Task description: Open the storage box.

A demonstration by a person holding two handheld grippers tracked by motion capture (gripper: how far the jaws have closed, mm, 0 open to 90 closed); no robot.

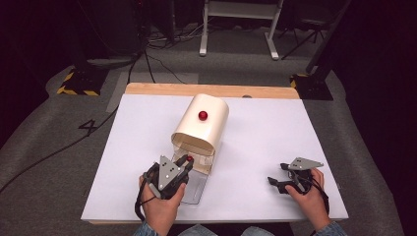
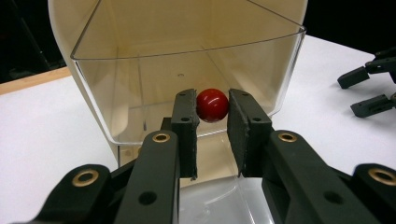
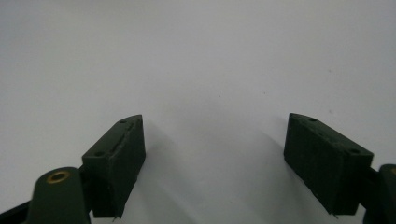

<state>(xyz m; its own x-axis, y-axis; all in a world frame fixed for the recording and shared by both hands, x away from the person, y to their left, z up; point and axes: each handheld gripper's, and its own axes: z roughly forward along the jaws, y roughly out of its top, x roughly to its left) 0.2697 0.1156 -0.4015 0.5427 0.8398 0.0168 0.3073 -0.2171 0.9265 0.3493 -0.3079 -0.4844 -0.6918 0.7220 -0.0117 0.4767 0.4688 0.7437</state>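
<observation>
A cream domed box (image 1: 206,129) stands mid-table with a red knob (image 1: 202,115) on its curved cover. At its near end a clear plastic bin (image 2: 140,70) shows, with a second small red knob (image 2: 212,103) at its front edge. My left gripper (image 2: 212,112) is shut on that knob, one pad on each side; from above it sits at the box's near opening (image 1: 186,160). My right gripper (image 1: 277,176) rests open at the right of the table, its jaws wide over bare white surface (image 3: 215,120).
The white tabletop (image 1: 275,128) has a wooden strip along its far edge. A clear flat panel (image 1: 194,189) lies on the table below the left hand. The right gripper's black jaws (image 2: 369,88) appear far off in the left gripper view. Stands and cables sit on the floor behind.
</observation>
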